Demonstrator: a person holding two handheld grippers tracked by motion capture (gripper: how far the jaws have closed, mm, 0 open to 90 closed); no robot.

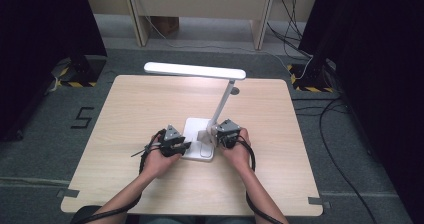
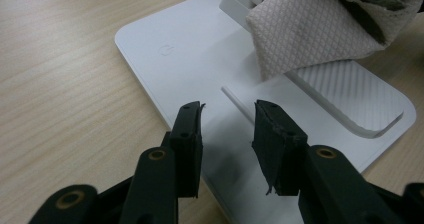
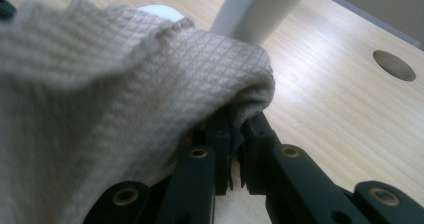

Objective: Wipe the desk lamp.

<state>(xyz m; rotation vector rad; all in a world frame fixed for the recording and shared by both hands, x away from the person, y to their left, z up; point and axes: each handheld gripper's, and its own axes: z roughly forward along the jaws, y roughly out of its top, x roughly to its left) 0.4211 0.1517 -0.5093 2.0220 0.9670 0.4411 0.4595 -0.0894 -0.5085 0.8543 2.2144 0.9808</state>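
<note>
- On the counter (image 1: 125, 114), mid-front: white desk lamp, its base (image 2: 180, 49) lying flat.
- Your right claw (image 3: 235, 129): pinched tight on a beige cloth (image 3: 100, 84), which hangs against the lamp's stem (image 3: 260, 6).
- Your left claw (image 2: 227, 129): parted, empty, poised over the base's near edge.

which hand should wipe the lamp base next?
Right. The right gripper is shut on the paper towel by the lamp post. The left gripper is open, empty, over the lamp base.
</note>
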